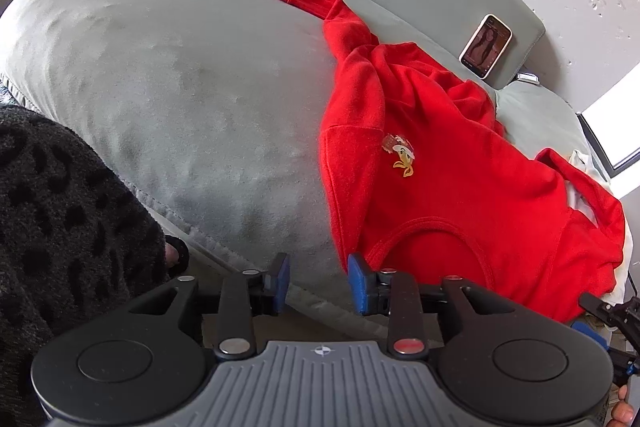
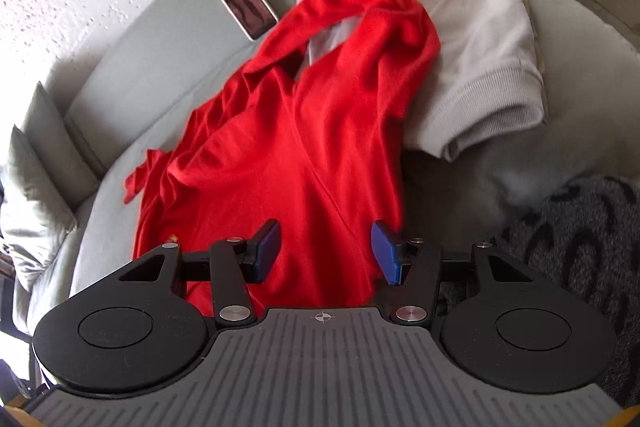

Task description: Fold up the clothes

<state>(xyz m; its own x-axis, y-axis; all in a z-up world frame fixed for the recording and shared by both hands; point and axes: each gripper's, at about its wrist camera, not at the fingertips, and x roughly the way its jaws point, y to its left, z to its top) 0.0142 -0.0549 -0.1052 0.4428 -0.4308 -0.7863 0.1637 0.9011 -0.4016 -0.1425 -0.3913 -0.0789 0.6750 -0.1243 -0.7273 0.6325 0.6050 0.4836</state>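
No readable text or numbers appear on anything here.

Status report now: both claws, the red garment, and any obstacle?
Left claw open, empty. Right claw open over red long-sleeved knit top, unfolded, crumpled. White-cased phone beside it; folded beige ribbed-hem garment partly underneath.

Each gripper, the left gripper (image 1: 319,281) and the right gripper (image 2: 326,253), has a grey ribbed plate with a small crosshair mark at bottom centre, flanked by two round black discs. Black link arms with silver pivot screws, one red-capped in the left wrist view, carry blue-padded fingers (image 1: 357,283). A fuzzy dark leopard-print sleeve (image 1: 60,219) fills that view's lower left
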